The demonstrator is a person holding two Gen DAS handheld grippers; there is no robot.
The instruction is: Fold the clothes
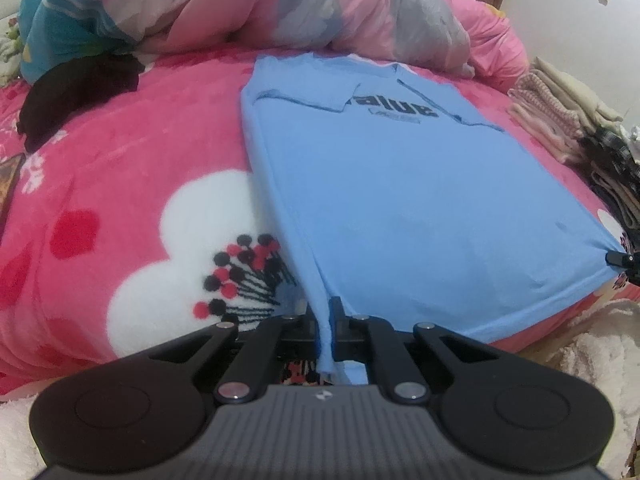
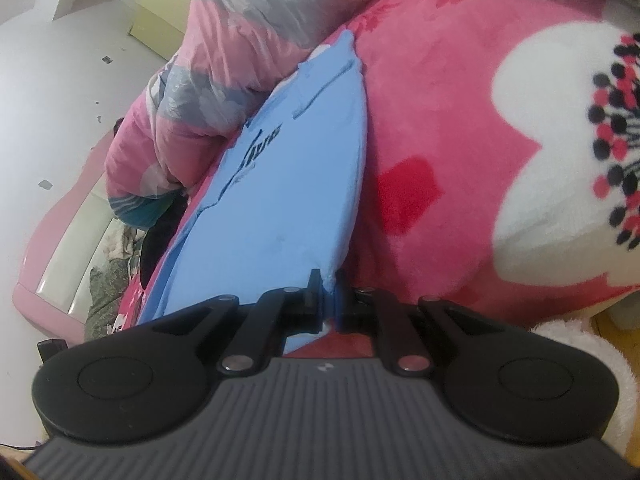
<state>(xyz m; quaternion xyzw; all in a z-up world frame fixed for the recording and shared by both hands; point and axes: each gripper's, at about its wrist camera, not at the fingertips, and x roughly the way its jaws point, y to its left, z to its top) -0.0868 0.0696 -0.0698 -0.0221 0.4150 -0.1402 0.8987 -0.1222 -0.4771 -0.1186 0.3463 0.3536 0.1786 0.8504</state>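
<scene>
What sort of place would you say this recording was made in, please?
Most likely a home bedroom. A blue T-shirt lies on a bed covered by a pink flowered fleece blanket, with a bunched quilt behind it and a stack of folded clothes at one side.

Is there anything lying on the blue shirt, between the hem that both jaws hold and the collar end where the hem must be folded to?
Nothing visible. The blue shirt lies bare from hem to collar. The left gripper and right gripper are shut on its hem corners. The quilt lies just beyond the collar.
</scene>
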